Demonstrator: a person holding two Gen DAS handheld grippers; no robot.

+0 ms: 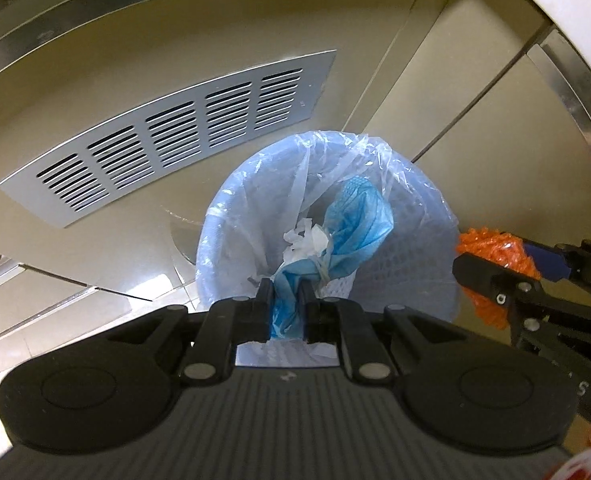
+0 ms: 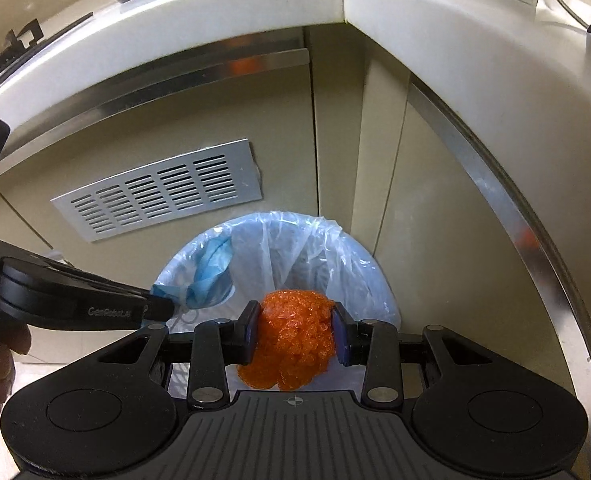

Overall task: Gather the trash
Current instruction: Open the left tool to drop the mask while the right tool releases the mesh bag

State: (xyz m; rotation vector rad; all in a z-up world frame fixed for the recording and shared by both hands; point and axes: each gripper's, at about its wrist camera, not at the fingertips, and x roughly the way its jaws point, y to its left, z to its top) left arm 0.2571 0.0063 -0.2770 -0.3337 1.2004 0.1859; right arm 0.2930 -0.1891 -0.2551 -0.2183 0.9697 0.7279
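The left gripper (image 1: 287, 304) has its fingers clamped on a crumpled blue face mask (image 1: 359, 220); the right gripper (image 2: 295, 334) squeezes an orange plastic wad (image 2: 295, 332). Both hang over the plastic-lined bin (image 2: 359, 264) on the floor, below the white bench (image 2: 215, 12) and beside the metal vent (image 2: 163, 196).

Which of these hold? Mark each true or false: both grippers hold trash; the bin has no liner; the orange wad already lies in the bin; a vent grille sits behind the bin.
1. Both grippers hold trash. True: the left gripper pinches a blue face mask, the right gripper an orange plastic wad.
2. The bin has no liner. False: the bin has a clear plastic liner.
3. The wad lies in the bin. False: it is clamped above it.
4. A vent grille sits behind the bin. True.
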